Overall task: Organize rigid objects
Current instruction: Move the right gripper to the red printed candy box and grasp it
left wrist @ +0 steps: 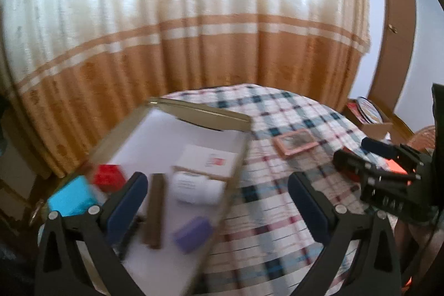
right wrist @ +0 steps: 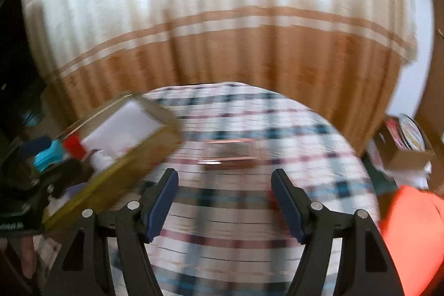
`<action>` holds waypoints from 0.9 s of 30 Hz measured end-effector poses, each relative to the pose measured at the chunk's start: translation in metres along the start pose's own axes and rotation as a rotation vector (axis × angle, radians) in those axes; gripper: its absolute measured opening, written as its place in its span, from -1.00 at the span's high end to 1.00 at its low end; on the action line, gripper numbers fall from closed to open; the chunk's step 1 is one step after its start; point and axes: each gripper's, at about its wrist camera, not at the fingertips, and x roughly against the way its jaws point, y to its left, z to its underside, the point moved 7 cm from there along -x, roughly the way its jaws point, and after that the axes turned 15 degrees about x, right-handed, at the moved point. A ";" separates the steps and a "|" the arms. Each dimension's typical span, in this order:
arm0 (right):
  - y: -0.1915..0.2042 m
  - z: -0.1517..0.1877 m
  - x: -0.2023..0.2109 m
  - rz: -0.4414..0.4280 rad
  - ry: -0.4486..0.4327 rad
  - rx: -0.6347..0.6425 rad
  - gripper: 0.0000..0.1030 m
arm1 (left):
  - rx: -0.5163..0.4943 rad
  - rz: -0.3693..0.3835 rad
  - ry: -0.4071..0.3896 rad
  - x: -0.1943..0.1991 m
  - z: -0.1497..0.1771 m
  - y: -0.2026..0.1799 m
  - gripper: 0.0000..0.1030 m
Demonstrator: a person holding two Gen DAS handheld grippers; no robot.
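Observation:
A shallow cardboard box (left wrist: 238, 174) with a white floor lies on the plaid bed at the left. It holds a red block (left wrist: 108, 176), a blue block (left wrist: 70, 199), a brown stick (left wrist: 154, 212), a white roll (left wrist: 197, 187), a purple block (left wrist: 193, 233) and a white card (left wrist: 208, 160). A pink flat case (left wrist: 295, 143) lies on the bedspread right of the box; it shows blurred in the right wrist view (right wrist: 230, 154). My left gripper (left wrist: 217, 201) is open over the box's right wall. My right gripper (right wrist: 224, 199) is open and empty above the bed; it shows in the left wrist view (left wrist: 360, 157).
An orange and cream curtain (left wrist: 194, 52) hangs behind the bed (left wrist: 277, 212). A cardboard box with a round tin (left wrist: 369, 113) stands at the right by a wooden door frame. The box shows at the left in the right wrist view (right wrist: 116, 157). An orange sleeve (right wrist: 413, 235) is at lower right.

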 end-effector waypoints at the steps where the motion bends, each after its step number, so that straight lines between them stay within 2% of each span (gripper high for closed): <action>1: -0.008 0.003 -0.001 0.016 0.009 -0.009 -0.39 | -0.007 0.005 0.007 -0.002 0.001 -0.006 -0.99; 7: -0.034 0.018 -0.011 0.051 0.064 -0.042 -0.39 | -0.034 0.023 0.045 -0.015 0.008 -0.028 -0.99; 27: -0.036 0.024 -0.015 0.065 0.048 -0.059 -0.39 | -0.025 0.017 0.073 -0.030 0.010 -0.031 -0.99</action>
